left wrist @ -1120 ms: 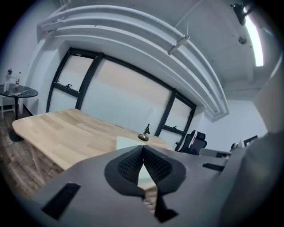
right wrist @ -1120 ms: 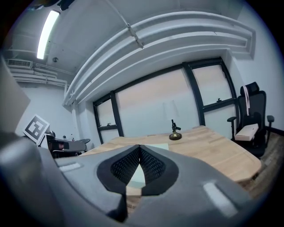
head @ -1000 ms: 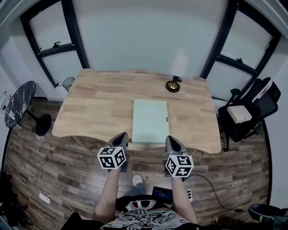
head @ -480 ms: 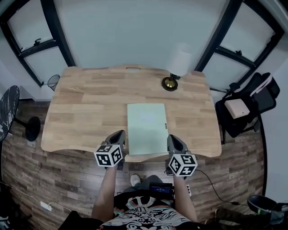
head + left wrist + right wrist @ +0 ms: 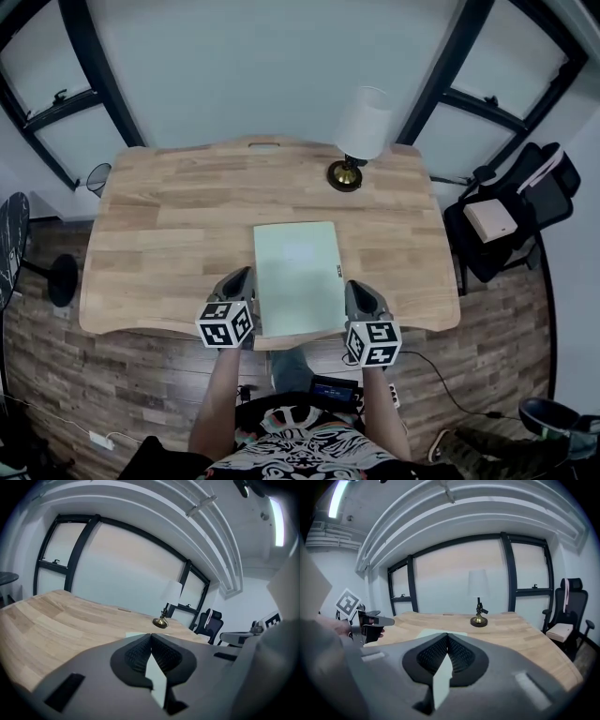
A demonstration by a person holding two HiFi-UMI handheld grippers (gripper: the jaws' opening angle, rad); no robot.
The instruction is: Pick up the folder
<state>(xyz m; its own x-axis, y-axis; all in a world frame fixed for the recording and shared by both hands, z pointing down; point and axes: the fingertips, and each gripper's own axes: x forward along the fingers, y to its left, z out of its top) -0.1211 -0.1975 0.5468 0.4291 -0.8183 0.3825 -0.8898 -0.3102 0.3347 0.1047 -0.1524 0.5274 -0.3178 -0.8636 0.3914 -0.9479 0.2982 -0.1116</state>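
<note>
Head view first: the pale green folder (image 5: 298,277) lies flat on the wooden table (image 5: 169,220), closed, its near edge close to the table's front edge. The left gripper (image 5: 238,276) sits just beside the folder's left edge and the right gripper (image 5: 355,287) just beside its right edge, both near the folder's front corners. Neither has hold of it. Further back, a lamp (image 5: 354,141) with a white shade and brass foot stands near the far edge. A black chair (image 5: 525,202) waits off to the right, on the floor.

Over to the left gripper view: the jaws are pressed together, ribbed pads meeting, nothing between them. A sliver of the folder shows just past the tips, with the lamp beyond.

Right gripper view now: same story, jaws fully together and empty. The folder's corner peeks out just above and left of the tips, the left gripper is visible at the far left, and the lamp stands straight ahead.
</note>
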